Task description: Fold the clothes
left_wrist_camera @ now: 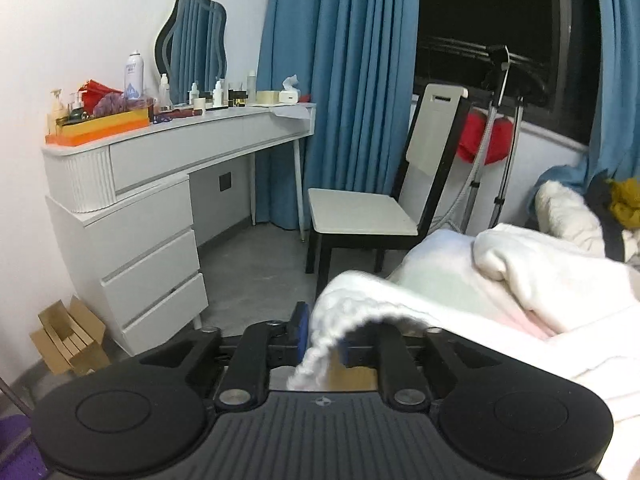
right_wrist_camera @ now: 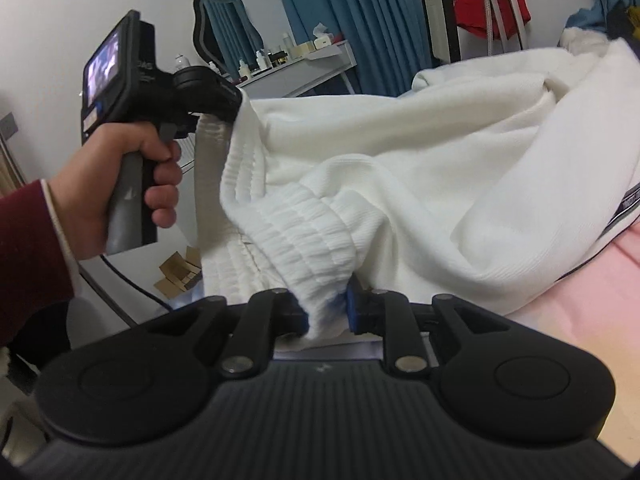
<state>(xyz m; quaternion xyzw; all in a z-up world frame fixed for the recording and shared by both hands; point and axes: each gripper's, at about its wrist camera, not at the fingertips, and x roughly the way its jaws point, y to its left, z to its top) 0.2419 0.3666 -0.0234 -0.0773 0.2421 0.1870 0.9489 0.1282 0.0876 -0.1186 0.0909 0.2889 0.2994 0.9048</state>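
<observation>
A white knit garment point(right_wrist_camera: 440, 168) with a ribbed elastic waistband point(right_wrist_camera: 304, 236) lies bunched over a pink bed point(right_wrist_camera: 600, 300). My right gripper point(right_wrist_camera: 326, 314) is shut on the ribbed waistband, which hangs between its blue pads. My left gripper point(left_wrist_camera: 322, 340) is shut on another part of the same white waistband point(left_wrist_camera: 348, 308). In the right wrist view the left gripper point(right_wrist_camera: 236, 114) is held up at the left by a hand, its tip buried in the cloth. The garment point(left_wrist_camera: 540, 276) trails right over the bed.
A white dressing table point(left_wrist_camera: 160, 168) with a mirror and bottles stands at the left. A white chair point(left_wrist_camera: 384, 208) stands by blue curtains point(left_wrist_camera: 340, 80). A cardboard box point(left_wrist_camera: 68, 340) lies on the grey floor. More clothes point(left_wrist_camera: 580, 208) pile at the far right.
</observation>
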